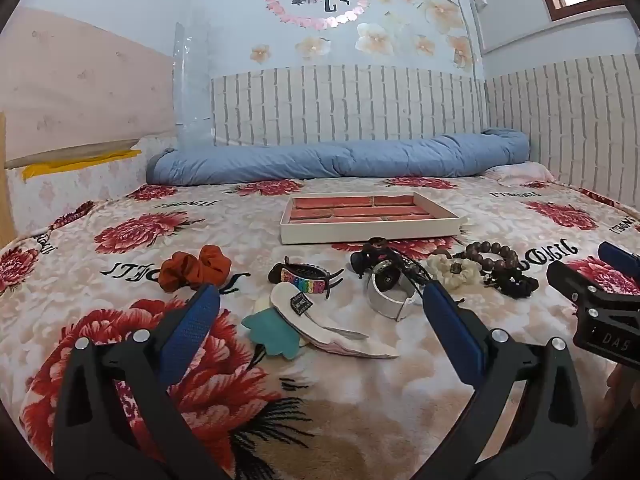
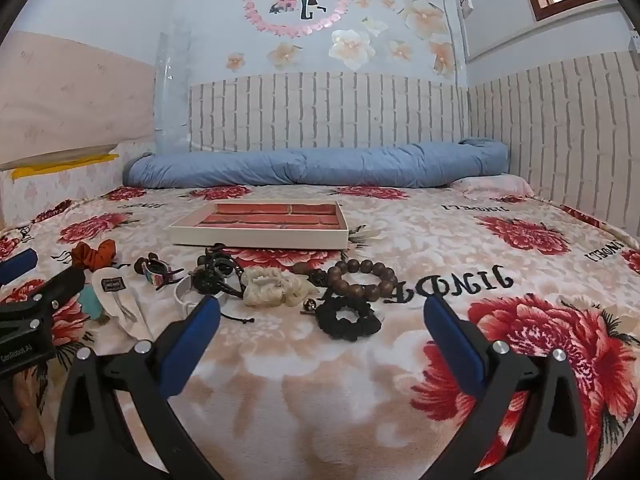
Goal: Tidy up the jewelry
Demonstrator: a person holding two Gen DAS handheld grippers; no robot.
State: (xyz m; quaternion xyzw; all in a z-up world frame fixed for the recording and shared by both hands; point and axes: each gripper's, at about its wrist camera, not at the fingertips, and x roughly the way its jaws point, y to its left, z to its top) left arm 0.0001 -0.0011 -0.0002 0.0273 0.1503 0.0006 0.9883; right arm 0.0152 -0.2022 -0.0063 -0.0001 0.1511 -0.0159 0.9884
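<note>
Left wrist view: our left gripper (image 1: pixel 320 304) has its fingers wide and empty — the white hair clip (image 1: pixel 320 320) lies right between them on the bed (image 1: pixel 400 420), long axis slanting right. Right wrist view: right gripper (image 2: pixel 322 320) is also wide and empty, black scrunchie (image 2: pixel 347 317) just ahead, tray (image 2: pixel 260 238) farther back — nothing sorted yet.

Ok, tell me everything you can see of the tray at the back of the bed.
The tray is a shallow, flat rectangular box with pale cream outer walls and a reddish-pink lining split by low dividers into several long compartments, all of which look empty. It looks like card or covered board. It lies flat on the flowered blanket, behind the row of accessories and in front of the rolled blue quilt. Nothing appears to touch it but the blanket.
</note>
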